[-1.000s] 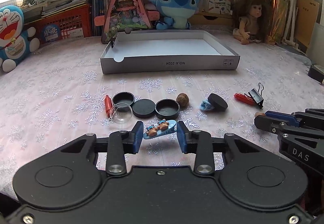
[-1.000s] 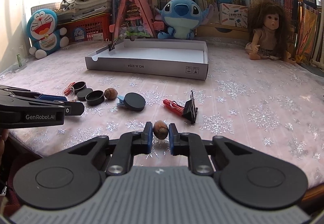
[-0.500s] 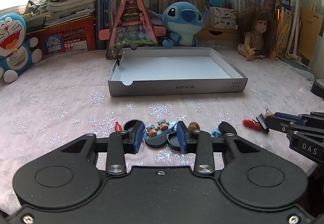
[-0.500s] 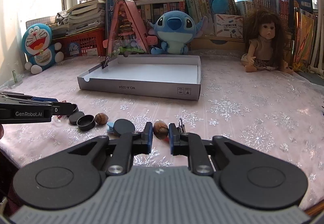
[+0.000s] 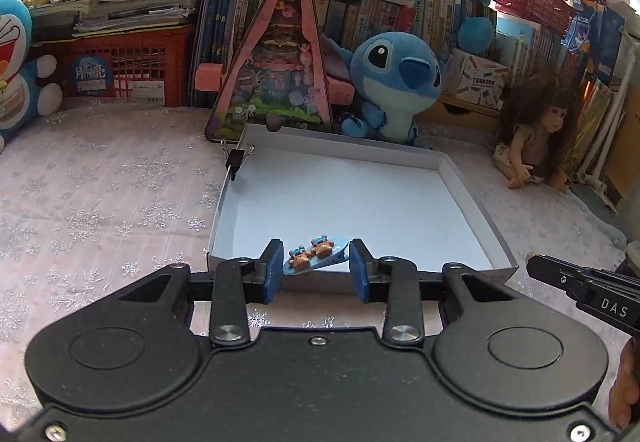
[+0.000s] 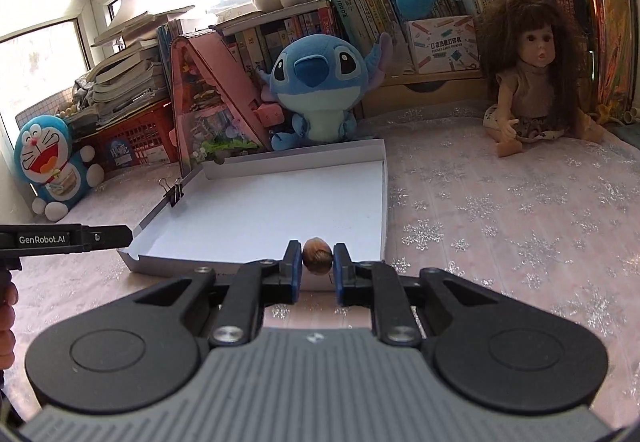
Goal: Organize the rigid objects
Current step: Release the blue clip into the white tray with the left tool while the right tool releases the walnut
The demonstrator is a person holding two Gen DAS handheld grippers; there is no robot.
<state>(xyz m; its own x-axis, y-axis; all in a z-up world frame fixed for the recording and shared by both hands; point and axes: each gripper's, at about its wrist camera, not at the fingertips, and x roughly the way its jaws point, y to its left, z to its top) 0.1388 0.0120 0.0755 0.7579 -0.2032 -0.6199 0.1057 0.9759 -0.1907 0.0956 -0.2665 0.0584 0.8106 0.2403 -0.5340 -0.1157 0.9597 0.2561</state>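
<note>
Two grippers, both loaded, both right at the near edge of the white cardboard tray [image 5: 460, 198]. The left gripper [image 5: 316, 269] has its blue pads clamped on a light-blue hair clip [image 5: 318, 256] with two little bear figures on it, held a bit tilted over the tray's front wall. The right gripper [image 6: 317, 266] has its fingers pinched narrow around a walnut [image 6: 317, 261], which also sits just over the near wall.

So I'd call this the carry-to-tray step, basically at drop-off. The tray floor looks bare apart from a black binder clip [image 5: 235, 163] pinned on the left wall.

Next move, I reckon: push each one slightly further in past the wall, dip down, then let go. The walnut will probably roll, so release it low.
</note>
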